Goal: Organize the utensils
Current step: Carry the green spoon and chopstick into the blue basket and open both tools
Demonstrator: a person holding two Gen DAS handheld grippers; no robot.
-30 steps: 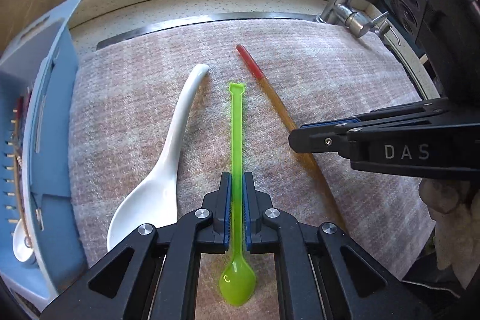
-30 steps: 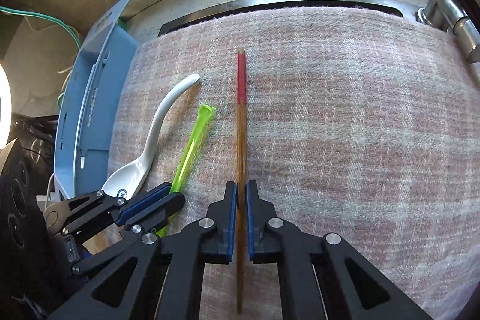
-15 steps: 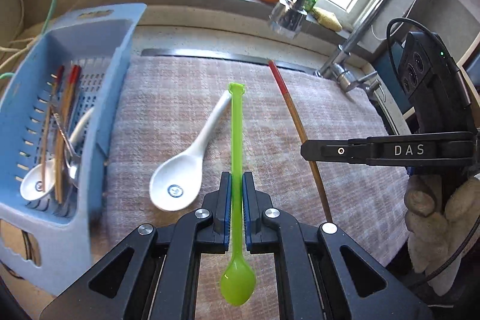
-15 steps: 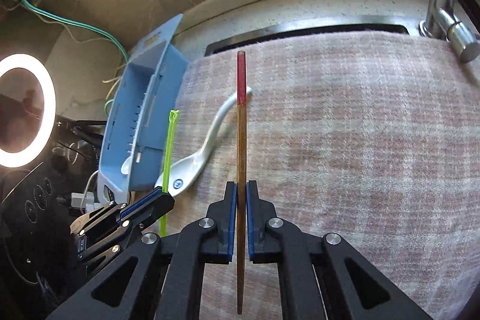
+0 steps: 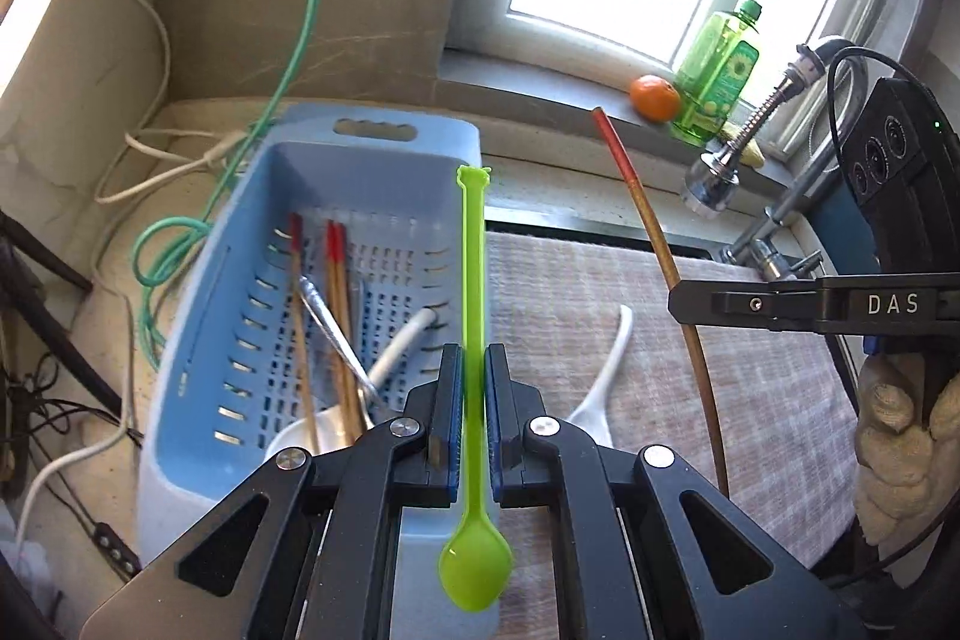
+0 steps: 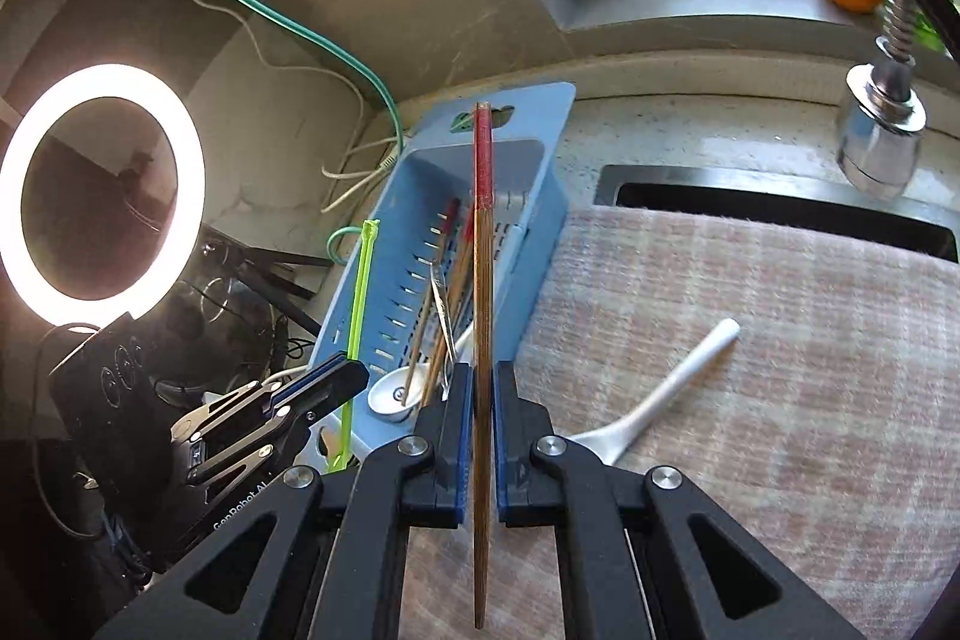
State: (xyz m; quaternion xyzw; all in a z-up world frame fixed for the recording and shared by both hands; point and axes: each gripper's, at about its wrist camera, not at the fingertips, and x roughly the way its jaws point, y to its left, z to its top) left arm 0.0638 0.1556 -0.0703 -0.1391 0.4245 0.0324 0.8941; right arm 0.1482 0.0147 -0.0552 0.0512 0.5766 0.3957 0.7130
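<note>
The fingers of the left gripper (image 5: pixel 474 418) pinch a thin green plastic spoon (image 5: pixel 474 370) over the blue slotted basket (image 5: pixel 198 340); the right gripper (image 6: pixel 482 436), marked "DAS", pinches a red-tipped wooden chopstick (image 6: pixel 482 340) above the basket's near edge.

A home kitchen. There's a sink (image 6: pixel 780 205) under a tap (image 6: pixel 879 142), dish soap (image 5: pixel 720 67) and an orange (image 5: pixel 654 98) on the windowsill. A utensil basket (image 5: pixel 360 172) sits on the counter's left.

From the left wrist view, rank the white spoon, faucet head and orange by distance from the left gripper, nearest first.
1. White spoon: on the cloth, just right of the left gripper.
2. Faucet head: farther back, to the right.
3. Orange: on the windowsill, farthest.
</note>
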